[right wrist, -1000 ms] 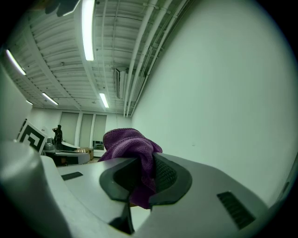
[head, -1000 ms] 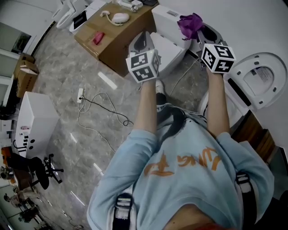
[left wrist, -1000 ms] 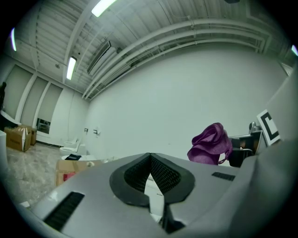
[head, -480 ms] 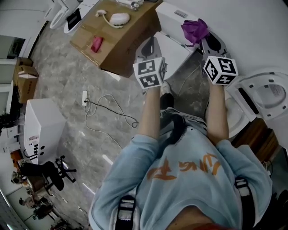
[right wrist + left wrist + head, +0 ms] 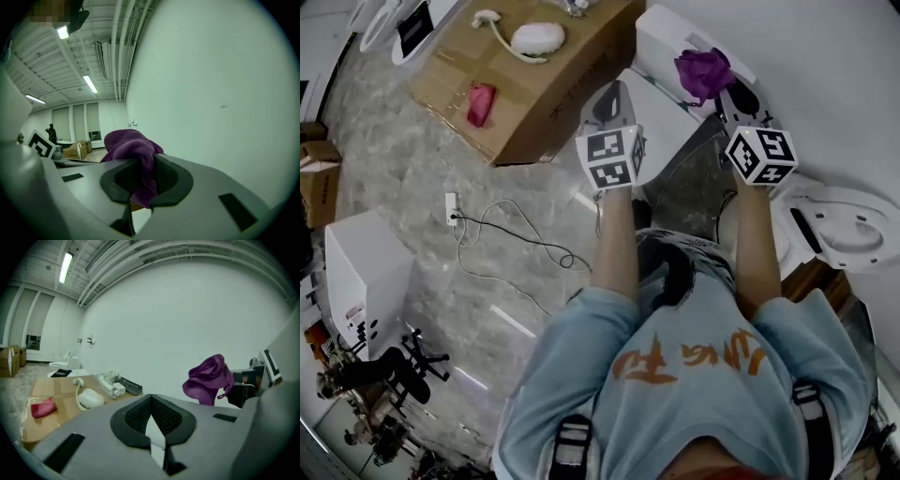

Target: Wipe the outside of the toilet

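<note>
Purple cloth (image 5: pixel 132 149), just one, is clamped in the right gripper (image 5: pixel 143 174), while the left gripper (image 5: pixel 151 400) is closed, empty.

Left forearm (image 5: pixel 617 246) and right forearm (image 5: pixel 753 246) reach forward side by side, bare below light-blue sleeves. Left gripper (image 5: pixel 607 98) — its fingers (image 5: pixel 136 416) meet at the tips, nothing between them. Right gripper (image 5: pixel 727 86) — its fingers are pinched on the purple cloth (image 5: pixel 129 143). Both marker cubes face my head camera.
</note>
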A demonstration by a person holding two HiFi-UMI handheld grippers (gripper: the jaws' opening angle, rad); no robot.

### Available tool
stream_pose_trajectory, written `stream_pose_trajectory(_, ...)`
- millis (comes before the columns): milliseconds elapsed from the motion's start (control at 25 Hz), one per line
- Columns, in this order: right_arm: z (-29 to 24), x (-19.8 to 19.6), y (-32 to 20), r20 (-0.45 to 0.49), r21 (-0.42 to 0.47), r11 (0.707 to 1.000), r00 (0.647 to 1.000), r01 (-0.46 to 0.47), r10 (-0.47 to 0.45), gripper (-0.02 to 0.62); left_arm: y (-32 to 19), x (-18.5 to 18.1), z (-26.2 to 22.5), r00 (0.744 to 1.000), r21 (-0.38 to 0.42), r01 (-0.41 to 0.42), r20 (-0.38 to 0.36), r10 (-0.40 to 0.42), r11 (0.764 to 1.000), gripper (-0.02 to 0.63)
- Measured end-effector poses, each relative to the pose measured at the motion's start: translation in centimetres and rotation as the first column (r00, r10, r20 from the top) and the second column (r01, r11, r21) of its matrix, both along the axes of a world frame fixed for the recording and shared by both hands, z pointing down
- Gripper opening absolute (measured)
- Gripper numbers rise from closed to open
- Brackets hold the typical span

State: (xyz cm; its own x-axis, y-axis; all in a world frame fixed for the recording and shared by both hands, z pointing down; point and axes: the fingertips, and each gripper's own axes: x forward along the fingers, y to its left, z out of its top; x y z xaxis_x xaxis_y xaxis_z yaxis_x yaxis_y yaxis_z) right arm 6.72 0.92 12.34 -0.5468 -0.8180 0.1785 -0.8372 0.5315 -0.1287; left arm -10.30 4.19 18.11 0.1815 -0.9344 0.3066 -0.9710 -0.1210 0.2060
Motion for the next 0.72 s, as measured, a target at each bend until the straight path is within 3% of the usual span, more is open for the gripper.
stream_pose_trajectory(160, 2.1, -2.8, -2.7, -0.027, -0.027, 0.998, 0.998, 0.059, -0.059, 0.066, -3.6, 0.6, 2.3, 0.996, -0.003, -0.083, -0.025, 0.083, 0.997, 0.025)
stream_pose_trajectory(280, 3.8, -2.4, -4.5, -0.047, -0.064, 0.997, 0.998, 0.035, -0.038, 0.066, -5.5, 1.6, 4.3, 0.988, -0.015, -0.14, -0.069, 0.139, 0.99, 0.025)
stream_pose_trajectory(400, 3.7, -1.5, -5.6, -0.064, -0.075, 0.997, 0.998, 0.007, -0.012, 0.066, -7.3, 1.3, 5.6, 0.986, -0.039, -0.132, -0.11, 0.127, 0.99, 0.025)
stream_pose_trajectory(720, 6.3, 2.4, -10.4, -0.099, -0.111, 0.993, 0.995, -0.03, 0.019, 0.066, -11.7, 3.1, 7.5, 0.987, -0.07, -0.122, -0.11, 0.114, 0.99, 0.025)
